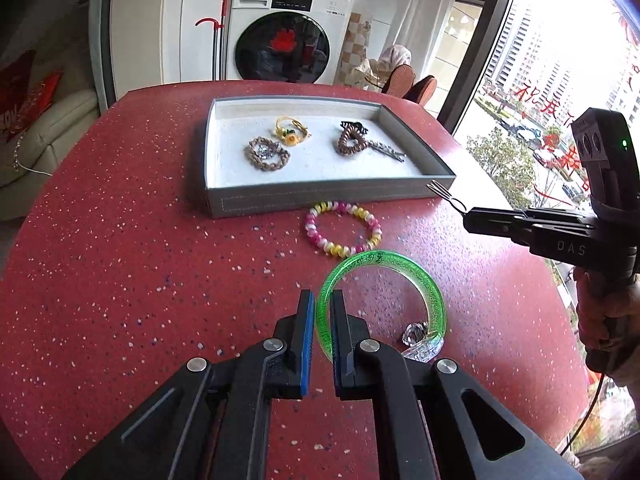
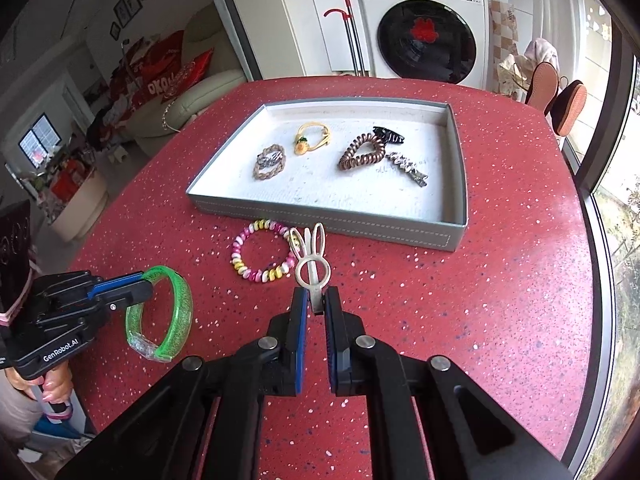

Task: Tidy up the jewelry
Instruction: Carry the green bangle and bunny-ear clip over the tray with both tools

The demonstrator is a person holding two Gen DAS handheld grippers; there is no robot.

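Note:
My left gripper [image 1: 323,300] is shut on the rim of a glittery green bangle [image 1: 416,276] and holds it above the red table; it shows at the left of the right wrist view [image 2: 176,304]. My right gripper [image 2: 316,300] is shut on a silver rabbit-shaped hair clip [image 2: 310,256], also seen from the left wrist view [image 1: 446,196]. A pink and yellow spiral hair tie [image 1: 344,232] lies on the table in front of the grey tray [image 1: 320,200]. The tray [image 2: 360,224] holds several hair ties and clips.
The red speckled table [image 1: 120,260] is round, with its edge close on the right by a large window [image 1: 540,100]. A washing machine [image 1: 284,36] and a sofa [image 1: 48,132] stand beyond the table.

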